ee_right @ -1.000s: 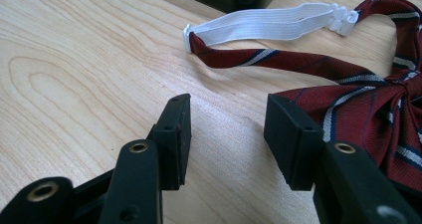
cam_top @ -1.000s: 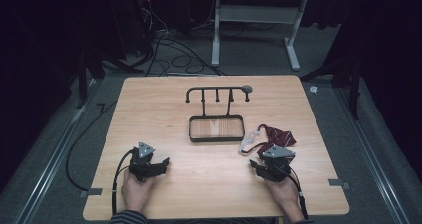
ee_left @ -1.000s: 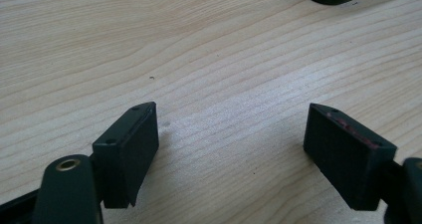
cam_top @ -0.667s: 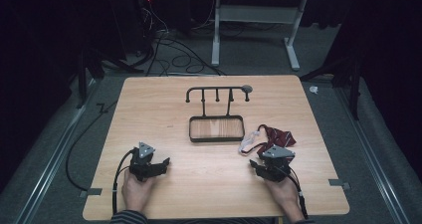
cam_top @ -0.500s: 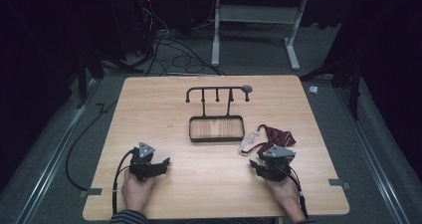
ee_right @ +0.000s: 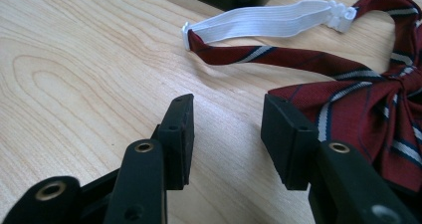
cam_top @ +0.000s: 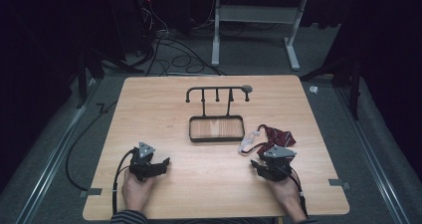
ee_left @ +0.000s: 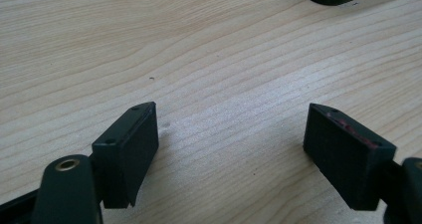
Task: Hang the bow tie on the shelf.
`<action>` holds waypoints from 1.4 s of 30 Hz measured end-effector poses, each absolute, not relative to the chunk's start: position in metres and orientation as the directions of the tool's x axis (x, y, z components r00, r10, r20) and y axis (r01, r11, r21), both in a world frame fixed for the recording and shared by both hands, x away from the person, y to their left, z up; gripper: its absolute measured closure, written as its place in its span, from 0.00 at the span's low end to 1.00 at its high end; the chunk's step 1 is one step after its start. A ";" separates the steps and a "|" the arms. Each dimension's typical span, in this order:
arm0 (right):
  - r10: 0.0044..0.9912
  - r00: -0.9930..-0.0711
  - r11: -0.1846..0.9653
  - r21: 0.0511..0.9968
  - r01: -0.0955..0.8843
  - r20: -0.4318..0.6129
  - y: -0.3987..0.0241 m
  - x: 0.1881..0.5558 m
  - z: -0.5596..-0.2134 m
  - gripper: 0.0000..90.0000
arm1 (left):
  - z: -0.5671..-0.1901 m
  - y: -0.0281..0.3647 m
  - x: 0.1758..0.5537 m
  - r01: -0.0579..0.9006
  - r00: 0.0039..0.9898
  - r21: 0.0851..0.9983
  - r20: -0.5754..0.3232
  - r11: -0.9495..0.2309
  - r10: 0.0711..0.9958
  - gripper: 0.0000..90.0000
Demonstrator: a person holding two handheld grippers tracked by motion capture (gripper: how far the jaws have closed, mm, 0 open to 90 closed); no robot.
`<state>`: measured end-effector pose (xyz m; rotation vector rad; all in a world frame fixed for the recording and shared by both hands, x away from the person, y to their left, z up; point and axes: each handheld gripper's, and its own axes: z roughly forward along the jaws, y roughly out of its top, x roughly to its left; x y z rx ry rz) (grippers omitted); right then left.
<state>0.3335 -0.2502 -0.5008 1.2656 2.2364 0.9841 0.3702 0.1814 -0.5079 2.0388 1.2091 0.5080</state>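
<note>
The right gripper (ee_right: 226,134) sits just beside the red bow tie (ee_right: 358,109) on the table (cam_top: 164,104). Its jaws, apart with nothing between, have just been closing. The left gripper (ee_left: 229,149) gapes wide.

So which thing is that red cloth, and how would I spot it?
Start at the wooden table and find the black rack with its tray in the middle. Just right of the tray, ahead of the right gripper, lies a bow tie: dark red with pale stripes and a white elastic strap, the only cloth there.
</note>
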 end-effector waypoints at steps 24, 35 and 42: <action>0.869 -0.493 0.288 0.773 0.565 0.037 -0.272 0.344 -0.471 0.77 | -0.508 0.182 0.370 0.598 0.487 0.736 -0.018 -0.318 0.873 0.25; 0.878 -0.476 0.265 0.774 0.575 0.052 -0.277 0.363 -0.461 0.80 | -0.508 0.181 0.370 0.598 0.487 0.736 -0.021 -0.316 0.873 0.25; 0.888 -0.459 0.270 0.765 0.585 0.038 -0.281 0.379 -0.457 0.81 | -0.508 0.181 0.370 0.598 0.487 0.736 -0.020 -0.317 0.873 0.25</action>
